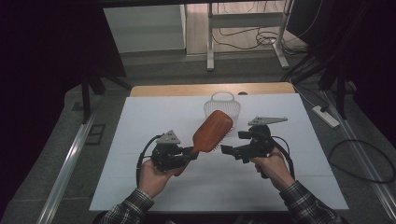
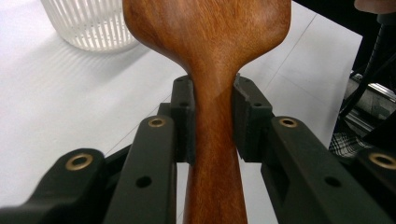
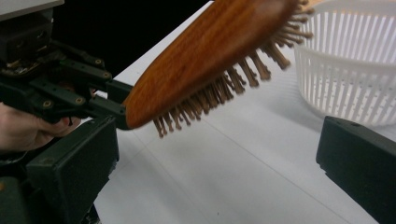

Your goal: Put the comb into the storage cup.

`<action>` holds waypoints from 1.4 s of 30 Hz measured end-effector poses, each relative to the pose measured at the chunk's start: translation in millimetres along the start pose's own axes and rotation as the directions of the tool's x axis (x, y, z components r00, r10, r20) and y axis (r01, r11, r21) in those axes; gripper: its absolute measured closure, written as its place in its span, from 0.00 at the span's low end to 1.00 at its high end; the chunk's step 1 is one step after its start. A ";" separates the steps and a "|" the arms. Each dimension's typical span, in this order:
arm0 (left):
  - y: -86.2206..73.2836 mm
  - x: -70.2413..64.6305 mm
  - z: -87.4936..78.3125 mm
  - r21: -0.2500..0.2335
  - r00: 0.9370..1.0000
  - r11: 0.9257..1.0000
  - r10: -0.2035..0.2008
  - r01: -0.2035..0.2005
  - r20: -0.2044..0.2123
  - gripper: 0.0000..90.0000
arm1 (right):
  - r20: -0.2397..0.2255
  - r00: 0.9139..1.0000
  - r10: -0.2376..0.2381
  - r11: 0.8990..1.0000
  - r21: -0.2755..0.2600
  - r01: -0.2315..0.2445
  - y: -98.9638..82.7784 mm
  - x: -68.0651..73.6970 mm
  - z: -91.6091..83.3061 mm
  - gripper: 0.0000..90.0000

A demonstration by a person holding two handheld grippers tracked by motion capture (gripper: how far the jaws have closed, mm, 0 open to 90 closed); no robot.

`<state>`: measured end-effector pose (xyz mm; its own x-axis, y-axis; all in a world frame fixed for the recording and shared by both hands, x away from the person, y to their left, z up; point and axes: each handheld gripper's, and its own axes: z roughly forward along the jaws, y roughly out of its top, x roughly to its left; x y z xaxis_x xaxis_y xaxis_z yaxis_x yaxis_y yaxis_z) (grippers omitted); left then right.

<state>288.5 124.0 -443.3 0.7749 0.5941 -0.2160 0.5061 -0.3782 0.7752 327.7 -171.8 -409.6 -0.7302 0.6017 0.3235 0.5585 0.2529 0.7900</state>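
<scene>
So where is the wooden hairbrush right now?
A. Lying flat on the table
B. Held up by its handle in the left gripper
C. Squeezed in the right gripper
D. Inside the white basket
B: the left gripper clamps both jaws on the handle of the hairbrush, lifting it off the table in front of the basket, while the right gripper stands open beside it.

Both forearms, in plaid sleeves, come in from the near edge of the table. The left hand [image 1: 152, 176] grips the left gripper [image 1: 190, 154] from below and points it up and to the right, its jaws pressed on both sides of a wooden handle. The right hand [image 1: 271, 164] holds the right gripper [image 1: 229, 151] level, aimed leftward toward the other one, jaws spread wide with nothing between them. The two grippers seem close, not touching.
</scene>
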 end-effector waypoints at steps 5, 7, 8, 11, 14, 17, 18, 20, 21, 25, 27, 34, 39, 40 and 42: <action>0.8 -1.6 0.5 -0.006 1.000 1.000 0.007 -0.007 -0.003 0.80 | 0.027 1.000 0.001 1.000 0.015 -0.002 6.8 3.6 8.4 0.00; 1.1 -2.2 0.3 -0.008 1.000 1.000 0.010 -0.010 -0.002 0.80 | 0.030 1.000 0.009 1.000 0.020 -0.010 9.5 5.0 12.6 0.00; 1.2 -2.4 0.3 -0.010 1.000 1.000 0.011 -0.011 -0.001 0.80 | 0.031 0.999 0.014 1.000 0.022 -0.015 10.8 5.5 14.9 0.00; 1.3 -2.6 0.3 -0.012 1.000 1.000 0.011 -0.011 0.002 0.80 | 0.045 0.999 0.005 0.999 0.031 -0.007 14.3 6.8 21.7 0.00; 1.2 -2.4 0.2 -0.013 1.000 1.000 0.010 -0.010 0.001 0.80 | 0.053 0.999 0.003 0.999 0.037 -0.005 16.9 8.0 26.7 0.00; 1.1 -2.4 0.1 -0.015 1.000 1.000 0.008 -0.008 0.001 0.80 | 0.038 0.999 0.027 0.999 0.028 -0.028 19.2 7.1 31.6 0.00; 1.2 -2.5 0.1 -0.015 1.000 1.000 0.009 -0.009 0.001 0.80 | 0.034 0.999 0.036 0.999 0.025 -0.037 19.8 6.9 33.2 0.00; 1.2 -3.0 0.3 -0.016 1.000 1.000 0.012 -0.012 0.000 0.80 | 0.032 0.998 0.049 0.998 0.025 -0.050 21.0 6.5 36.6 0.00; 1.3 -3.3 0.4 -0.017 1.000 1.000 0.014 -0.014 0.000 0.80 | 0.028 0.998 0.056 0.998 0.026 -0.056 21.5 6.1 38.0 0.00; 1.1 -4.5 1.0 -0.021 1.000 1.000 0.014 -0.014 -0.003 0.80 | 0.015 0.996 0.091 0.995 0.029 -0.091 23.2 5.1 44.2 0.00; 1.1 -5.0 1.5 -0.021 1.000 1.000 0.016 -0.016 -0.002 0.80 | 0.007 0.994 0.106 0.994 0.037 -0.106 24.0 4.9 47.0 0.00; 0.2 -5.1 6.3 -0.008 1.000 1.000 0.021 -0.021 -0.009 0.80 | -0.004 0.993 0.122 0.992 0.035 -0.122 24.1 4.0 49.4 0.13; -0.9 -3.3 11.4 0.017 1.000 1.000 0.024 -0.024 -0.015 0.80 | -0.031 0.984 0.177 0.984 0.015 -0.177 22.4 -0.9 46.3 0.31; -0.8 -3.8 12.2 0.020 1.000 1.000 0.025 -0.024 -0.018 0.80 | -0.053 0.977 0.205 0.979 0.003 -0.205 22.0 -3.7 44.8 0.34; -0.2 -4.4 13.8 0.026 0.999 0.999 0.029 -0.028 -0.019 0.80 | -0.088 0.967 0.238 0.971 -0.007 -0.240 21.3 -7.5 42.4 0.39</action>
<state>290.3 111.7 -450.7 0.7816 0.5966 -0.1820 0.4935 -0.4131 0.7654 361.8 -138.8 -417.2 -0.6076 0.5759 0.5469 0.7147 0.0962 0.6927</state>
